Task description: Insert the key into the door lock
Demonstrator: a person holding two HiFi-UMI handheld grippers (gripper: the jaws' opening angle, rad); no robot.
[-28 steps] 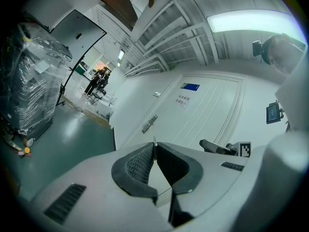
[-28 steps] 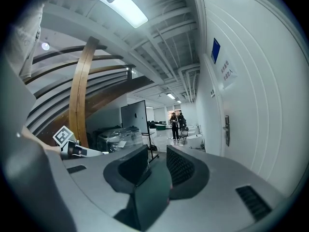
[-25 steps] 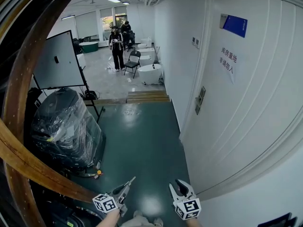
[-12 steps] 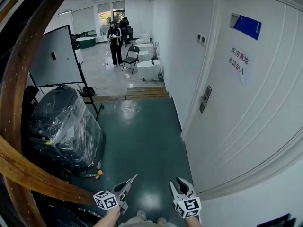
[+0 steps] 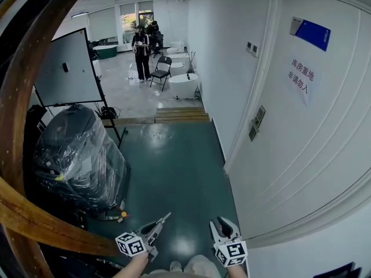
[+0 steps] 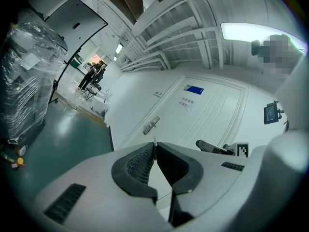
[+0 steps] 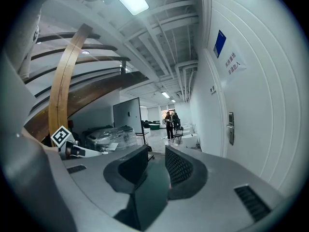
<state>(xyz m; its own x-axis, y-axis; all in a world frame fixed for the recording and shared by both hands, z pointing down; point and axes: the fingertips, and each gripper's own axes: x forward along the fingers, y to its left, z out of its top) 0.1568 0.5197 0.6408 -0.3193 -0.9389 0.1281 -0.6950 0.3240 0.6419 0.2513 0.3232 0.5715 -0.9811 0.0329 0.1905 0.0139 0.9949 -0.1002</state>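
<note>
Grey plastic jaws of the left gripper (image 6: 155, 148) stand almost together, pinched on a thin metal key (image 6: 154, 141). The key's tip pokes out just past the ribbed pads. Just beside it, the right gripper (image 7: 155, 159) has its jaws apart by a moderate gap, and only the green floor (image 5: 174, 167) shows between them. Both tools sit low in the head view, side by side and not touching, each carrying its marker cube.

The white door (image 5: 307, 138) runs along the right side, and the key is well apart from it. The door lock (image 5: 256, 123), a narrow metal plate with a handle, sits on the door's far edge, beyond both grippers and higher up. A paper notice (image 5: 302, 80) and a blue sign (image 5: 311, 34) are fixed on the door above the lock.

On the left stands a plastic-wrapped bundle (image 5: 78, 155), with a whiteboard (image 5: 66, 68) behind it. At the far end of the room, people (image 5: 142, 54) stand near a black chair (image 5: 163, 74).
</note>
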